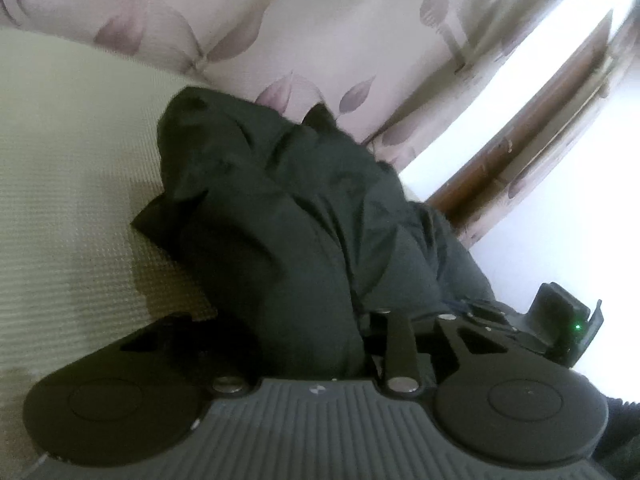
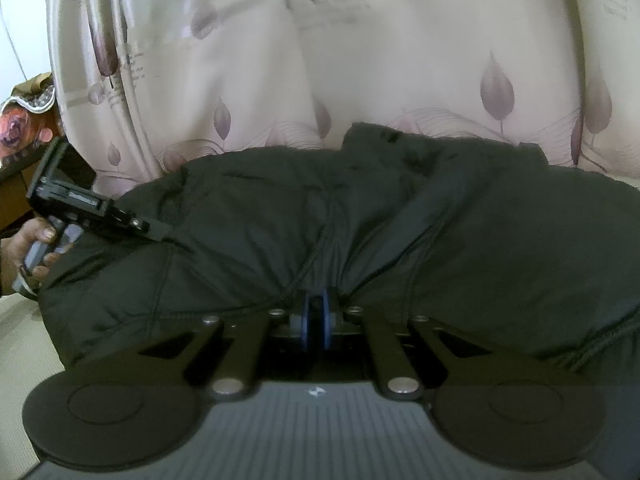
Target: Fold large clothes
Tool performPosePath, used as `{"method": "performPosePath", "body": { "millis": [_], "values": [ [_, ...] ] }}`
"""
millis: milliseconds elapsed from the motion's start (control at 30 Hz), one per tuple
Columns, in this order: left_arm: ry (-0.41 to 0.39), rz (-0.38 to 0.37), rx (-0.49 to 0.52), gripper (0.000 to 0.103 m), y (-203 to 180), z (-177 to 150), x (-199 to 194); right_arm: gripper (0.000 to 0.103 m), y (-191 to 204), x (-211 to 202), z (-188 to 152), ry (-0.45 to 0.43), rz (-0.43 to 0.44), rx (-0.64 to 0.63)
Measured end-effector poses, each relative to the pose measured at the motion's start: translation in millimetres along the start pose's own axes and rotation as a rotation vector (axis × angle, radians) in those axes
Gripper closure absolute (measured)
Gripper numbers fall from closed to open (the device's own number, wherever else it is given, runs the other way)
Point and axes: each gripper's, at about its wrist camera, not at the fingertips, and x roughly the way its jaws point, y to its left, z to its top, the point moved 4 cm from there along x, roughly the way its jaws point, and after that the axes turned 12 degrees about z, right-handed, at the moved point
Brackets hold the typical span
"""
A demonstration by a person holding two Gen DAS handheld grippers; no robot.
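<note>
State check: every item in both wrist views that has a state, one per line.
Dark padded jacket: bunched in a rumpled heap on the pale textured surface, not yet folded flat.
Right hand-held gripper: shut, blue pads pinching the jacket's near edge.
Left hand-held gripper: at the jacket's far end, fabric bulging between its jaws; grip cannot be told.
Leaf-patterned curtain: hanging drawn behind the jacket.

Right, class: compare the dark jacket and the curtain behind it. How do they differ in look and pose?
Colour: the jacket is plain and dark; the curtain is pale with purple leaves. Pose: the jacket lies bunched on the pale surface; the curtain hangs behind it. Hold: the right gripper pinches the jacket's near edge; nothing grips the curtain. Both are soft cloth with folds.
</note>
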Motion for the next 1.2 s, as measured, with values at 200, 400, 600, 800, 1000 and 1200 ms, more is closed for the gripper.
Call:
{"method": "performPosePath", "body": {
  "millis": [200,400,600,800,1000,1200],
  "values": [
    [-0.027,-0.013,-0.013,0.075,-0.9,-2.7,-1.9,0.098,-1.7,-1.5,0.7,-0.001,0.003,0.022],
    [-0.005,-0.047,-0.032,0.074,8.3,-3.4,-2.6,0.094,19.9,-12.1,22.7,0.053,-0.024,-0.068],
    [0.094,-0.097,-0.089,0.06,17.7,-4.6,4.6,0.096,49.3,-28.9,20.3,0.121,-0.034,-0.32],
    [0.08,-0.095,-0.174,0.064,9.0,-13.6,-5.1,0.099,32.9,-11.1,-6.2,0.153,-0.049,-0.293],
    [-0.079,-0.112,-0.287,0.077,-33.6,-10.9,-50.4,0.099,37.4,4.1,-10.2,0.134,-0.008,-0.177],
    [-0.083,-0.035,-0.306,0.078,-100.4,4.4,-73.5,0.099,45.1,7.4,-13.6,0.087,-0.008,-0.051]
  ]
}}
